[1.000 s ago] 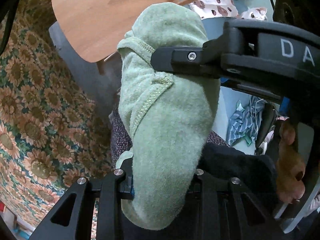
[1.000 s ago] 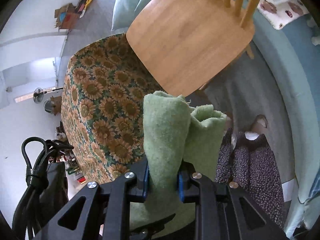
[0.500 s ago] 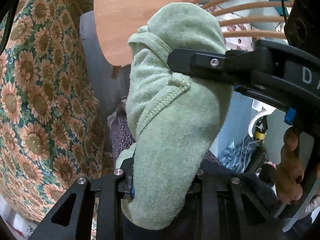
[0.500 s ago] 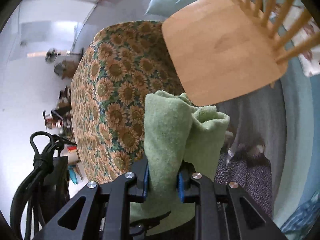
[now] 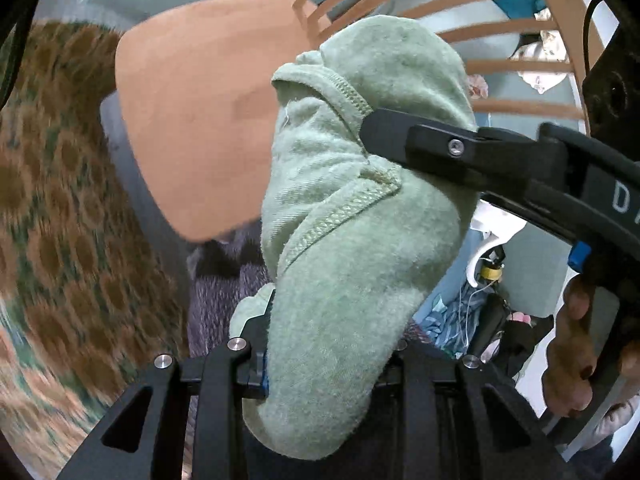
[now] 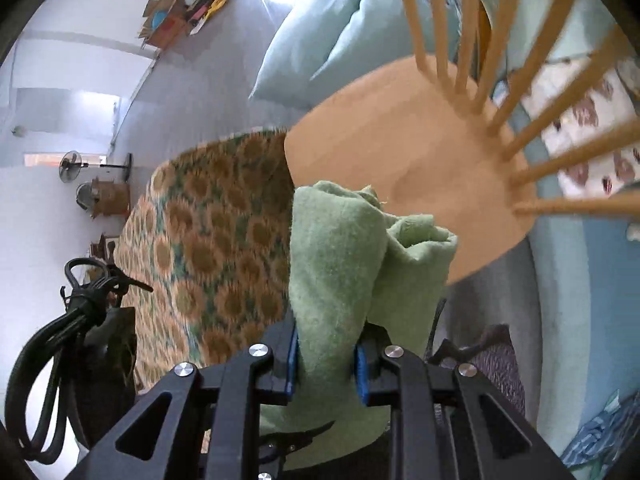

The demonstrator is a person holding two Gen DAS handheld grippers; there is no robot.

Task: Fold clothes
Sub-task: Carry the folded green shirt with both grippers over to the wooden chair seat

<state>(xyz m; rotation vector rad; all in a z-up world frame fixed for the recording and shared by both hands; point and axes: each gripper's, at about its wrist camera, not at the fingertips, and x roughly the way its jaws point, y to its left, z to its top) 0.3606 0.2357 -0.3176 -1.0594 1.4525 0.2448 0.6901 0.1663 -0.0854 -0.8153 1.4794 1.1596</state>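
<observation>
A light green fleece garment (image 5: 352, 216) is bunched into a thick fold and held up in the air by both grippers. My left gripper (image 5: 320, 360) is shut on its lower part. My right gripper reaches in from the right in the left wrist view (image 5: 404, 140) and pinches the upper part. In the right wrist view the right gripper (image 6: 326, 356) is shut on the same green cloth (image 6: 344, 256), which rises between its blue pads. The garment hides most of what lies behind it.
A wooden spindle-back chair (image 6: 404, 184) stands just beyond the garment, its seat also showing in the left wrist view (image 5: 200, 112). A sunflower-print cloth surface (image 6: 208, 256) lies to the left. A pale blue pillow (image 6: 320, 40) lies behind. A hand grips the right handle (image 5: 576, 356).
Both grippers have swung with the garment toward the chair: the seat and spindles now fill more of both views, and the sunflower cloth has slid left and blurred.
</observation>
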